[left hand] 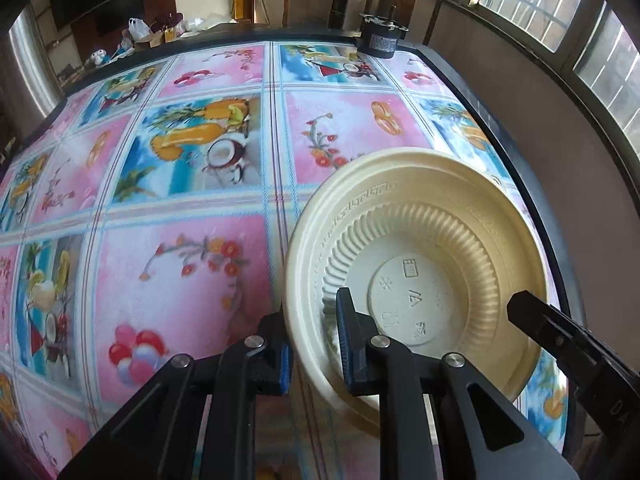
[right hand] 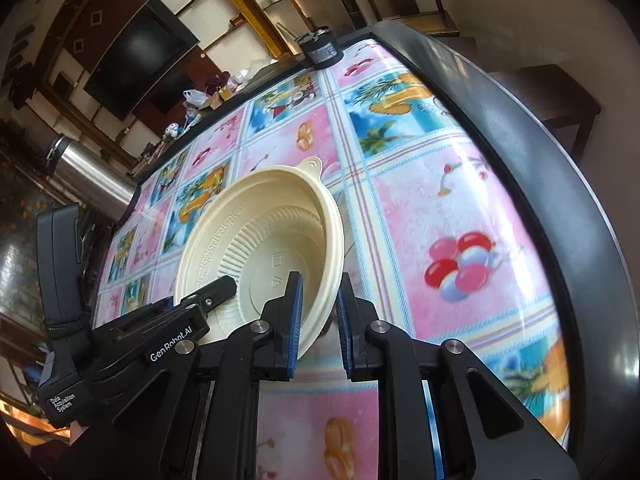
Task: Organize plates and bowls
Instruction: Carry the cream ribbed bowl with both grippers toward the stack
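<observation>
Both tongs pinch the same cream plastic bowl with ribbed inner wall and key-pattern rim (left hand: 416,264), so the main risk is the two grips fighting: if the hands pull apart or twist unevenly, the thin rim may flex and pop out of one set of pads, or the bowl could swing. It looks tilted, its near edge lifted and its far side low toward the glossy fruit-print tablecloth (left hand: 192,264), so a slip would likely drop it onto the table near the dark table edge (right hand: 552,184), maybe off it. Left gripper (left hand: 312,344) is clenched on the bowl's near-left rim, one blue pad outside the wall, one inside. Right gripper (right hand: 318,320) is likewise clamped on the rim at the opposite side, left pad inside the bowl, right pad outside; in the left wrist view its black fingertip (left hand: 524,306) pokes over the right rim. The bowl sits between the two tools, toward the right side of the table. Can't tell if it is one bowl or a nested stack.
</observation>
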### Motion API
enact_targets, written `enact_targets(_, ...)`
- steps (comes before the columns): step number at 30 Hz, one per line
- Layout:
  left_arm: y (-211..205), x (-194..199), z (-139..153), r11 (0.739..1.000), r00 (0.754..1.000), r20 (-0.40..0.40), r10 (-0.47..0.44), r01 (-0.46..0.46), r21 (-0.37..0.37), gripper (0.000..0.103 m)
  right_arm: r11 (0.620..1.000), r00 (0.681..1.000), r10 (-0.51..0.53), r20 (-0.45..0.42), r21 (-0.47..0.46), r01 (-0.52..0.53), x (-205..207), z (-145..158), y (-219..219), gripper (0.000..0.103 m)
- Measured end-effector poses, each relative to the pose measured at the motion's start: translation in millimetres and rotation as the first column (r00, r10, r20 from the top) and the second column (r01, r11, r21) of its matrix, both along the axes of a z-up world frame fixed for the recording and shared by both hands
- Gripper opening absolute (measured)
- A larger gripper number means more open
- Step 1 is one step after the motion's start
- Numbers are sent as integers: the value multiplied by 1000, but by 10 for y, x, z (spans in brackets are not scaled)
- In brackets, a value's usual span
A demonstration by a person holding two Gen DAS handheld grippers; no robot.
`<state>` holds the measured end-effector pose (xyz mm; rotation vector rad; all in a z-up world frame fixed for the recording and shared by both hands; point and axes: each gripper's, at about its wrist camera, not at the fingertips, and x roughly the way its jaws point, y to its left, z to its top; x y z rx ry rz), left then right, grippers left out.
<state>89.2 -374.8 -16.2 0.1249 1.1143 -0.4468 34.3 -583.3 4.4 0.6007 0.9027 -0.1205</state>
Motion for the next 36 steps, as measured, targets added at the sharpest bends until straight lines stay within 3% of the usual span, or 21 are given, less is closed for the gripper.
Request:
enact_targets(5,304,-250,82,1000,1000,-8,19,-19,-10,18,999,999,42,6,-18,-42,-237,60,295,15)
enact_targets(15,942,-752,123,997,997,21,71,-71,18,18,992,993,115,36,40,-116,-728,33,891,15)
enact_targets(22,1292,-1091,246,993,988,115,104,-110,46,18,988,989,143,42,43,-145,-1025,32,1317,16)
enact_targets(36,1919,-1435,386,983,970,173,173,-181,27,18,972,972,226,60,42,-229,-1223,145,1943,16)
